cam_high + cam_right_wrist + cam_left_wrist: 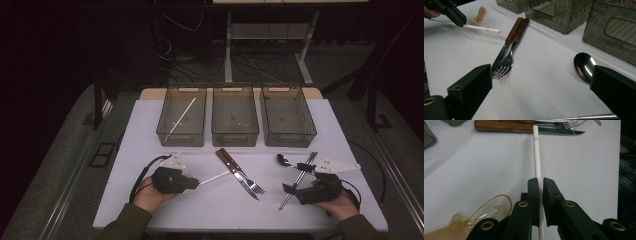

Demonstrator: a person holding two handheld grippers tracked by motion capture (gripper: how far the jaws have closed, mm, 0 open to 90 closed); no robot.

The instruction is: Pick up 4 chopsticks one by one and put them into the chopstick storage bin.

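Observation:
My left gripper (195,183) sits at the near left of the white table (150,125), shut on a white chopstick (216,176) that sticks out toward the middle. In the left gripper view the jaws (541,192) clamp that chopstick (537,157) near its lower end. My right gripper (296,178) rests at the near right, open, with a pair of metal chopsticks (299,177) lying between its wide-spread jaws. In the right gripper view it (541,85) faces a metal spoon (584,66), and a metal chopstick (586,117) crosses the bottom edge.
Three grey see-through bins (235,117) stand in a row at the back; the left bin (182,117) holds another white chopstick (182,116). A wooden-handled knife (231,165) and fork (252,184) lie mid-table. An amber plastic spoon (486,210) lies beside the left gripper.

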